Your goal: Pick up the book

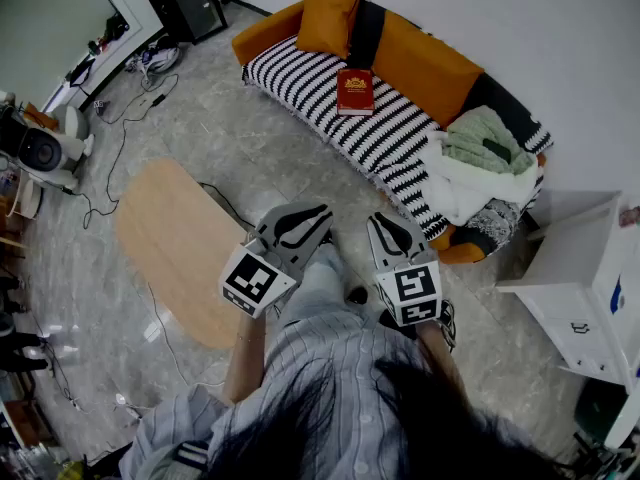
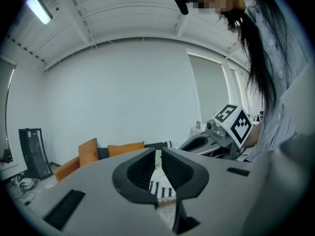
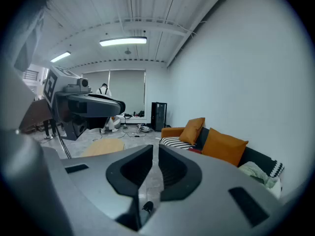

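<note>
Book [image 1: 355, 91]: red, lying flat on the striped seat of the sofa [image 1: 300, 73], near an orange cushion [image 1: 330, 13].
Left tongs [image 2: 158, 152]: pressed together, holding nothing, well apart from the book.
Right tongs [image 3: 153, 148]: pressed together, empty, beside the left pair.
Table [image 1: 175, 238]: low wooden oval, left of the tongs.

The person holds the two grippers in front of the body, side by side and a little apart. The grey plastic left gripper [image 1: 303, 218], with a black-and-white marker cube [image 1: 250, 280], has its jaws closed on nothing and points slightly down. The grey right gripper [image 1: 388, 226] is also closed and empty, and it tilts a little more down. Both forearms [image 1: 245, 363] reach forward.
</note>
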Action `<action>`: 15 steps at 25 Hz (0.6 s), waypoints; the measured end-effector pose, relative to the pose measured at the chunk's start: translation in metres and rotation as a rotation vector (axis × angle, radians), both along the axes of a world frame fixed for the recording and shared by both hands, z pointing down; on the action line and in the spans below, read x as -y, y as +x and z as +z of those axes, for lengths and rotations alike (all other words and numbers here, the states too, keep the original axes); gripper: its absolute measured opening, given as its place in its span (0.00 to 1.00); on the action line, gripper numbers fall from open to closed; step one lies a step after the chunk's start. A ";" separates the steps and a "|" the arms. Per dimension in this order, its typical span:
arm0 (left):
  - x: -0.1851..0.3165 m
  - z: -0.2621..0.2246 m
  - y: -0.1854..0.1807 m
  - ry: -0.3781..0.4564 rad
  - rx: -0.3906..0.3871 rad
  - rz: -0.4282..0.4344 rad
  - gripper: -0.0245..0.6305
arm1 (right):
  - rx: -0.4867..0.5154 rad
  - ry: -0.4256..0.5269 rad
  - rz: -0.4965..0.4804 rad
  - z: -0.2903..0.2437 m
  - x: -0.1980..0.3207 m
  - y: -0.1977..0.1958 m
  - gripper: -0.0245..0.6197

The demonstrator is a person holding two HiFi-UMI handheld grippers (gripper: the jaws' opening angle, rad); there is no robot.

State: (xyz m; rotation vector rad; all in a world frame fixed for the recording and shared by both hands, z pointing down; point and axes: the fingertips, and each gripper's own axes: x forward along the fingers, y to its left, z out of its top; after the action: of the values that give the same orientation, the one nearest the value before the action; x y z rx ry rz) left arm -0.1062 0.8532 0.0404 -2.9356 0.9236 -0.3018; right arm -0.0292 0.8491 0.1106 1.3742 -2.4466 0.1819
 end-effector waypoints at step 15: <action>0.007 0.040 0.003 -0.150 0.026 0.065 0.11 | 0.024 -0.031 -0.019 0.016 0.018 -0.016 0.11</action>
State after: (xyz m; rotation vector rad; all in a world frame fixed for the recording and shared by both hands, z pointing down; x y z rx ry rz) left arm -0.1031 0.8462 0.0806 -3.0810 0.8355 -0.4228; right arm -0.0453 0.8307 0.1264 1.3425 -2.4652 0.2323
